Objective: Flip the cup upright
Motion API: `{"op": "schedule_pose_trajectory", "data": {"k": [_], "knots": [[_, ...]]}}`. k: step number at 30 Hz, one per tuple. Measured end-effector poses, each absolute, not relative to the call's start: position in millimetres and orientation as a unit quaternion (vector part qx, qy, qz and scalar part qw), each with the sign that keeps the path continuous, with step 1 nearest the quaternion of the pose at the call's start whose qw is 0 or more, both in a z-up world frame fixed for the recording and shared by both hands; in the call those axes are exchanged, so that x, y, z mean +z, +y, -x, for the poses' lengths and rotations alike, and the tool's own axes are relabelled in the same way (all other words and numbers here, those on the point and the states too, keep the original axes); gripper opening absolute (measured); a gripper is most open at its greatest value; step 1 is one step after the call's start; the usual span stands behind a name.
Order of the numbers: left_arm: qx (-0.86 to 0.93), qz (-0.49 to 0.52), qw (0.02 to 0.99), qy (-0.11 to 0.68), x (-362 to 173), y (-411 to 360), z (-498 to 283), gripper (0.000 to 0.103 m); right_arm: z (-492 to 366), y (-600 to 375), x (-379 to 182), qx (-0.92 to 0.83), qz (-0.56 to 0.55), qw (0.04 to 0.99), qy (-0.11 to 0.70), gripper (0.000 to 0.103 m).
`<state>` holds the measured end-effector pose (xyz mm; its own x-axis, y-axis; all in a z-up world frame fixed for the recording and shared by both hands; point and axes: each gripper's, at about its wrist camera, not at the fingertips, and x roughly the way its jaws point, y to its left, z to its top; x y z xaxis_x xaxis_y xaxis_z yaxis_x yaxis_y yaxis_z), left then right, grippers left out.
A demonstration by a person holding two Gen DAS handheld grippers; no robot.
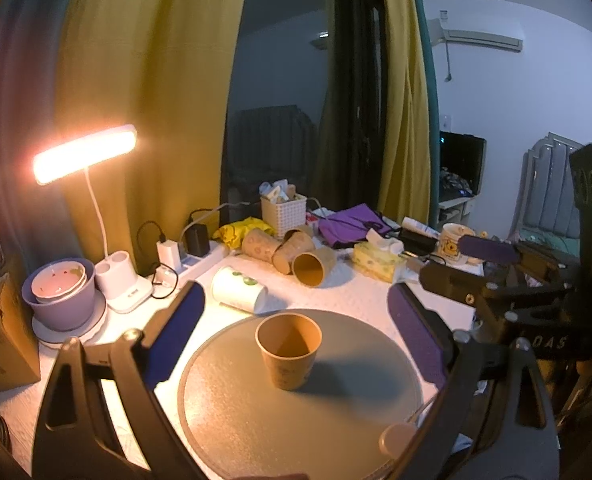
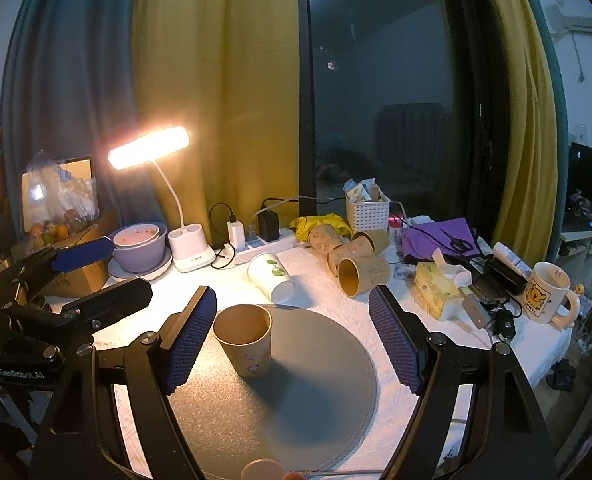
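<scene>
The brown paper cup (image 1: pixel 288 350) is seen standing upright, mouth up, on the round grey mat (image 1: pixel 256 420); nothing is seen inside it from the left wrist view; a shadow is cast to its right on the mat.

The left gripper (image 1: pixel 296 344) is held with its jaws spread wide, one blue pad on each side of the cup, both well apart from it; nothing is gripped. The right gripper (image 2: pixel 294 336) is likewise spread wide and empty; the cup (image 2: pixel 244 344) is placed just beside its left pad (image 2: pixel 192 340), contact cannot be told; the right pad is well apart from the cup.

The right gripper is also caught at the right edge of the left wrist view, the left gripper at the left edge of the right wrist view.

Behind the mat, a white cup with green print (image 2: pixel 272 276) is laid on its side on the white table cover (image 2: pixel 335 308); three more brown cups (image 2: pixel 351 260) are piled on their sides beyond it, the nearest with its open mouth turned toward the camera; a lit desk lamp (image 2: pixel 148 153) is seen at the back left, a purple bowl (image 2: pixel 140 250) beside its base, a white basket (image 2: pixel 367 210) behind the cups, a tissue box (image 2: pixel 435 292) and a cartoon mug (image 2: pixel 547 298) at the right.
</scene>
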<state>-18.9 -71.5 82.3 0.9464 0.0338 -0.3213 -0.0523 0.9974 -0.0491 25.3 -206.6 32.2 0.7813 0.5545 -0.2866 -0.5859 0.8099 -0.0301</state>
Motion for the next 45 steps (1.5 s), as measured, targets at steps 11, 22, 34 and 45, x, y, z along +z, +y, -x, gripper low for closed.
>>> {"op": "schedule_pose_trajectory", "data": {"k": [11, 22, 34, 45], "knots": [[0.022, 0.029, 0.986, 0.164, 81.8, -71.1, 17.8, 0.094, -25.7, -206.0, 32.1, 0.303, 0.059, 0.942, 0.134, 0.081], [0.021, 0.029, 0.985, 0.167, 78.6, -73.8, 18.8, 0.094, -26.1, -206.1, 30.8, 0.303, 0.058, 0.942, 0.135, 0.081], [0.021, 0.03, 0.985, 0.167, 79.3, -74.0, 19.0, 0.094, -26.2, -206.1, 31.4, 0.303, 0.059, 0.942, 0.135, 0.081], [0.019, 0.03, 0.985, 0.169, 77.5, -77.1, 19.3, 0.094, -27.2, -206.5, 32.5, 0.303, 0.058, 0.942, 0.135, 0.081]]}}
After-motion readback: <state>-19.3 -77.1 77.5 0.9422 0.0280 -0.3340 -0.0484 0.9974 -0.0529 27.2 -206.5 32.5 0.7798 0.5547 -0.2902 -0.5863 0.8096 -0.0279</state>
